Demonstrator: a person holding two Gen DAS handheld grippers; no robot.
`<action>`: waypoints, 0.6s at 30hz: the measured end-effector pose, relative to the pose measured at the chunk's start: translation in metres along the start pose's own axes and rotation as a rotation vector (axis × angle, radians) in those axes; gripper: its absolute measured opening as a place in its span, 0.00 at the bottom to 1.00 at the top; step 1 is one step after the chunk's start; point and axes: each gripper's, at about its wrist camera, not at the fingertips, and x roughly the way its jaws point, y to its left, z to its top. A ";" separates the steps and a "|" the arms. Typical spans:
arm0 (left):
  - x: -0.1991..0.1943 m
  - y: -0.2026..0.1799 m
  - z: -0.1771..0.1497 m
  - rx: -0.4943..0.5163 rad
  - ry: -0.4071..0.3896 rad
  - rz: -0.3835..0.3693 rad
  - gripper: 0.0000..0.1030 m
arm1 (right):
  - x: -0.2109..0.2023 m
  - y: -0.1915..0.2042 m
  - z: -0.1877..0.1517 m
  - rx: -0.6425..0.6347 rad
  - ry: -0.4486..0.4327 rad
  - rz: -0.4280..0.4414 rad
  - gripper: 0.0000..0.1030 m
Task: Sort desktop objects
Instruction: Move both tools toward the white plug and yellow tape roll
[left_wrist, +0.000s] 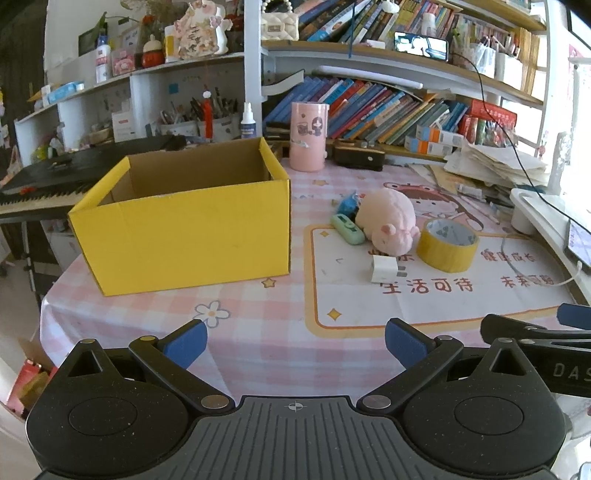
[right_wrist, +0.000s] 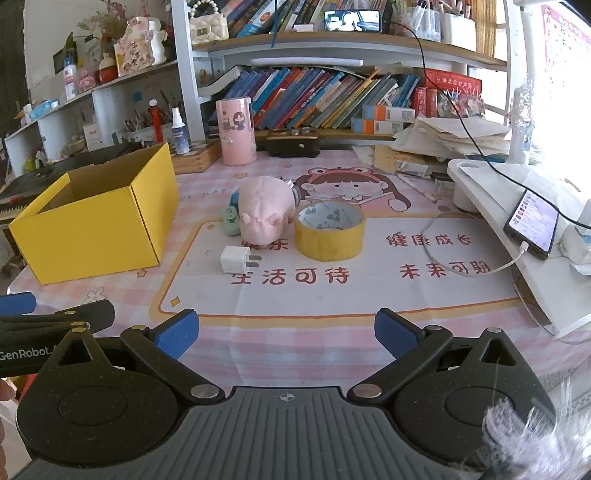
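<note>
At frame centre in both wrist views, the loose items sit clustered on the pink checked surface (right_wrist: 295, 332): pink plush toy (right_wrist: 264, 212), yellow tape roll (right_wrist: 330, 230), white charger plug (right_wrist: 236, 259), a green oblong item (left_wrist: 347, 229) and a blue item (left_wrist: 349, 205) half hidden behind the plush.

Yellow cardboard box (left_wrist: 184, 236), open-topped and apparently empty, stands left of centre in the left wrist view and at far left in the right wrist view, apart from the cluster.

Key relation: cluster lies straight ahead of the right claw (right_wrist: 286, 334), up-frame from it; for the left claw (left_wrist: 295, 341) it is ahead and right of centre, with the box ahead and to the left. Judgement: right claw is better lined up on the items. Charger plug is the lowest in frame, prongs pointing right. Tape roll lies flat, hole up.

Both claws: spread wide, blue pads well apart, nothing between them, touching nothing; both low in frame over bare surface, near the front edge.

Sorting not begun, judging by the empty-looking box.
</note>
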 end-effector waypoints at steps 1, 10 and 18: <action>0.000 0.000 0.000 0.003 -0.001 0.004 1.00 | 0.001 0.000 0.000 0.000 0.004 0.002 0.99; 0.005 -0.003 0.002 0.010 0.011 0.019 1.00 | 0.006 -0.001 0.000 -0.011 0.024 0.015 0.98; 0.012 -0.002 0.001 -0.018 0.053 0.006 1.00 | 0.013 -0.006 0.002 -0.009 0.043 0.019 0.98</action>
